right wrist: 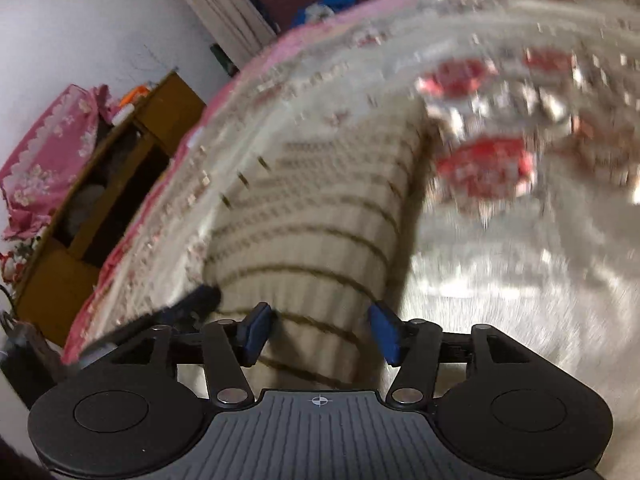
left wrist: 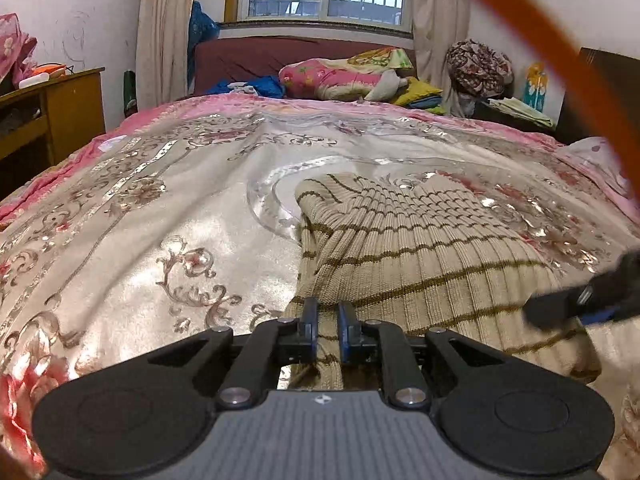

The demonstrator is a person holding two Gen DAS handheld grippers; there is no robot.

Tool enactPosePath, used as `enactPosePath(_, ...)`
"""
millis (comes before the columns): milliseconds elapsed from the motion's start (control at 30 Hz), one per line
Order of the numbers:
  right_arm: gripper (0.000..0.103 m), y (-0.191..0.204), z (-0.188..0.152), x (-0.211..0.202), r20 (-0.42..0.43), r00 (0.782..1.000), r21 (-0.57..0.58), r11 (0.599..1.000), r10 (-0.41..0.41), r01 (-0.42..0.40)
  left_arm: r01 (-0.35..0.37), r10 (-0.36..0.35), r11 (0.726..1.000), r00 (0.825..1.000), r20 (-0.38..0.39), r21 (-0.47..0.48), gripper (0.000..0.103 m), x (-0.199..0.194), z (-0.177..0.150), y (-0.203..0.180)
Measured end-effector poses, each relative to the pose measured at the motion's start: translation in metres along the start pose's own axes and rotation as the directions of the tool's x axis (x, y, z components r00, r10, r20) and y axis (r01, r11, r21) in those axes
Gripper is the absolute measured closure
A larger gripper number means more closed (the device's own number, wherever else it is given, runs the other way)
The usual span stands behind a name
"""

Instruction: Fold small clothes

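Note:
A small beige knit garment with thin brown stripes (left wrist: pixel 420 248) lies on the bed, partly folded. My left gripper (left wrist: pixel 327 316) is shut on its near left edge, with fabric pinched between the blue pads. My right gripper (right wrist: pixel 320 328) is open just above the garment's near end (right wrist: pixel 312 220), with nothing between its blue pads. The right wrist view is blurred by motion. The right gripper also shows at the right edge of the left wrist view (left wrist: pixel 580 300), and the left gripper shows at the lower left of the right wrist view (right wrist: pixel 192 304).
The bed has a shiny floral cover (left wrist: pixel 160 208) with pink borders. Pillows and piled clothes (left wrist: pixel 340 76) lie at the far end under the window. A wooden cabinet (left wrist: pixel 52 108) stands left of the bed. An orange cable (left wrist: pixel 560 60) crosses the upper right.

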State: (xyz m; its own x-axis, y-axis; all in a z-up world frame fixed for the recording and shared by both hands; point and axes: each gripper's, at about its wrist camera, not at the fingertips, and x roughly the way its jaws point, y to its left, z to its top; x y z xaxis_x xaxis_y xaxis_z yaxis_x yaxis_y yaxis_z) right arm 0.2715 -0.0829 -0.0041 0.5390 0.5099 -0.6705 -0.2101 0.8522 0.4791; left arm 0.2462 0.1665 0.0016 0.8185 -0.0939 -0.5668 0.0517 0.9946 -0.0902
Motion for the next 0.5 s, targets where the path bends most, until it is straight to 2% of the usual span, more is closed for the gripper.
enactPosePath(67,0.047,-0.008,-0.003,0.01,-0.01,1.0,0.043,0.999,0.018,-0.017,-0.001,0.001,1.0,1.0,-0.003,-0.004,0.081,0.002,0.004,0.001)
enactPosePath(133,0.046,-0.011,-0.001,0.015,-0.008,0.999,0.078,0.996,0.041,-0.041,0.019,-0.019,0.998,1.0,-0.001,-0.052,0.082,0.001,0.007,0.009)
enactPosePath(233,0.037,-0.014,-0.003,0.016,0.011,0.998,0.1,0.993,0.069,-0.07,0.071,-0.072,0.987,0.997,-0.004,-0.142,0.082,-0.001,0.01,0.025)
enactPosePath(367,0.032,-0.007,-0.003,0.03,0.015,0.998,0.09,0.994,0.065,-0.066,0.056,-0.057,0.996,0.998,-0.011,-0.073,0.08,0.005,0.013,0.014)
enactPosePath(500,0.036,-0.004,-0.002,0.033,0.024,0.998,0.08,0.995,0.059,-0.061,0.029,-0.031,0.998,0.998,-0.047,-0.05,0.049,0.012,0.01,0.015)
